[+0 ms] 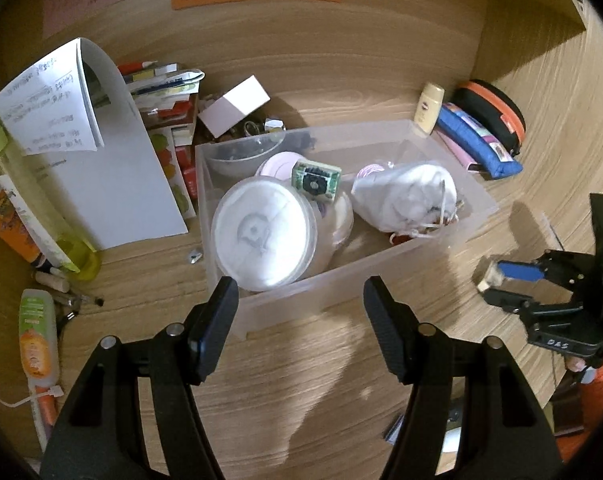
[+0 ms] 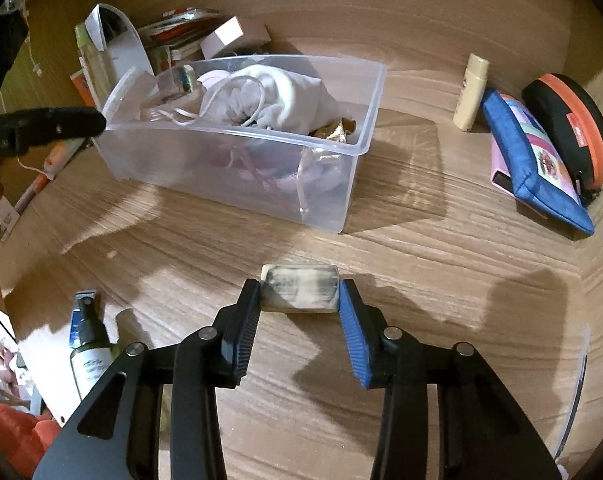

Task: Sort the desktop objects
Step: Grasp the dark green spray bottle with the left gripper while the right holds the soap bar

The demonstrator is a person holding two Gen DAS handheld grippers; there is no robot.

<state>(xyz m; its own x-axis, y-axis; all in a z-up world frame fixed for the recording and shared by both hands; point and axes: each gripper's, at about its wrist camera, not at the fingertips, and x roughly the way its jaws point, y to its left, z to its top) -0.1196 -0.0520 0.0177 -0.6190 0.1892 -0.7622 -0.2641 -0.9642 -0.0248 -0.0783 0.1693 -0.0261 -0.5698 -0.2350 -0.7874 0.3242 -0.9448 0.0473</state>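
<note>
We found the right gripper (image 2: pixel 299 294) clamped on a small pale block (image 2: pixel 299 289), its two blue-ribbed pads pressing the block's short ends, above the wooden bench (image 2: pixel 421 272) and in front of the clear plastic bin (image 2: pixel 353 152). From the left wrist view the same block (image 1: pixel 488 278) showed as a blurred light lump at the tips of the right gripper (image 1: pixel 497 280), off to the right of the bin (image 1: pixel 441 240).

The left gripper (image 1: pixel 301 320) hung with its jaws apart and nothing between them, just short of the bin's near wall. In the right wrist view one of its black fingers (image 2: pixel 61 120) reached in from the left beside the bin's corner.

Inside the bin we saw a round white lidded tub (image 1: pixel 263 236), a white drawstring pouch (image 1: pixel 405 196) and a small green box (image 1: pixel 315 180) propped on the tub's edge.

To the bin's right, along the back, stood a cream bottle (image 2: pixel 471 92), and beside it leaned a blue pouch (image 2: pixel 533 168) against a black-and-orange round case (image 2: pixel 569 120). To the bin's left lay a white folder (image 1: pixel 113 168), loose papers and a green-capped bottle (image 1: pixel 33 200). A small spray bottle (image 2: pixel 87 344) stood near the bench's front edge.
</note>
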